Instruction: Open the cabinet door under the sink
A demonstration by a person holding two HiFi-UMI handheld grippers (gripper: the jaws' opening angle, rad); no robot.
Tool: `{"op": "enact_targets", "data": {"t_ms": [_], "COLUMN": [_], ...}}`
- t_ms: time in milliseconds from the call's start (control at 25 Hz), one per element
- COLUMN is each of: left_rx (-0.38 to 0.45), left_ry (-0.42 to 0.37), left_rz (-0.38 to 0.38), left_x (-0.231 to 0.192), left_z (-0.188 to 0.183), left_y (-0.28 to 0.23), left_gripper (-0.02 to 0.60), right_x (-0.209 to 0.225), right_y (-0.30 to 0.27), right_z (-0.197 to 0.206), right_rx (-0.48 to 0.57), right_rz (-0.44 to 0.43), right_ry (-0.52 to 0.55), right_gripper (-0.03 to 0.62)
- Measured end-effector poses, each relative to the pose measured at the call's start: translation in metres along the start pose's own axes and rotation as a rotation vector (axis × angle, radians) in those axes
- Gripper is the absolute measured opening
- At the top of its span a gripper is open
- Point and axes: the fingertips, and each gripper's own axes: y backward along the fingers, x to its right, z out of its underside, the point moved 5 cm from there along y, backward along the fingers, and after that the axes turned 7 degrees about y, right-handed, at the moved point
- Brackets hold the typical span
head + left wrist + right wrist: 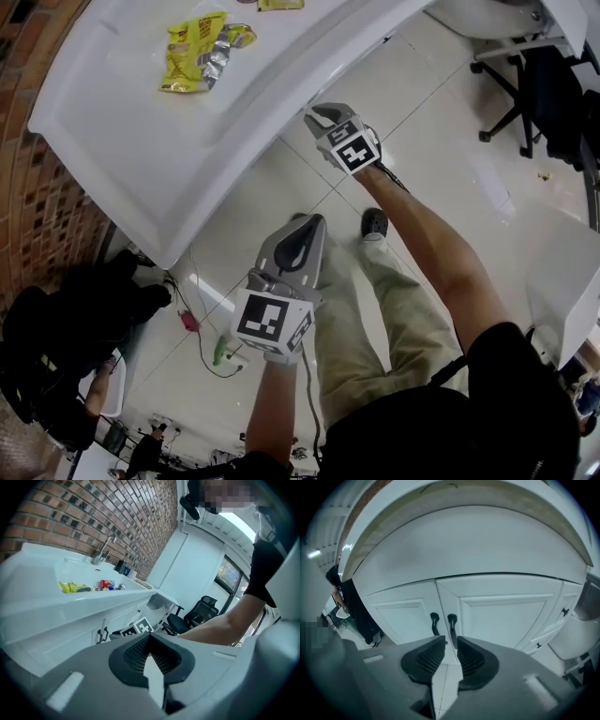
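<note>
Two white cabinet doors stand shut under the counter, the left door [398,613] and the right door [508,613]. Their black handles [435,623] [452,621] sit side by side at the centre seam. My right gripper [451,641] is open by a narrow gap, close in front of the doors. The right door's handle lines up with that gap; I cannot tell whether the fingers touch it. In the head view the right gripper [321,116] reaches under the counter edge [234,173]. My left gripper [302,234] is shut on nothing, held back over the floor.
The sink basin [89,573] holds yellow wrappers [192,56] and cans [108,584], with a faucet [105,548] behind. A brick wall [37,206] runs along the left. Office chairs [530,84] stand to the right. Cables [211,347] lie on the tiled floor.
</note>
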Motion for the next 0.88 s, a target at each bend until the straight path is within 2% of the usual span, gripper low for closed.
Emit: {"op": "enact_targets", "data": {"t_ms": [400,880], "left_rx": [-0.020,-0.017], "left_ry": [0.009,0.019], "left_rz": [-0.015,-0.017], "left_x": [-0.009,-0.007], "left_z": [0.004,0.008], "left_y": [0.003,0.010], "left_gripper": [0.015,0.015], "right_x": [0.006,0.006], "right_y": [-0.023,-0.041], "right_z": [-0.007,-0.008], "right_rx": [-0.011,-0.045], "right_rz": [-0.002,0.008], "right_ry": [-0.023,0.027], "right_gripper": [0.064,0.063]}}
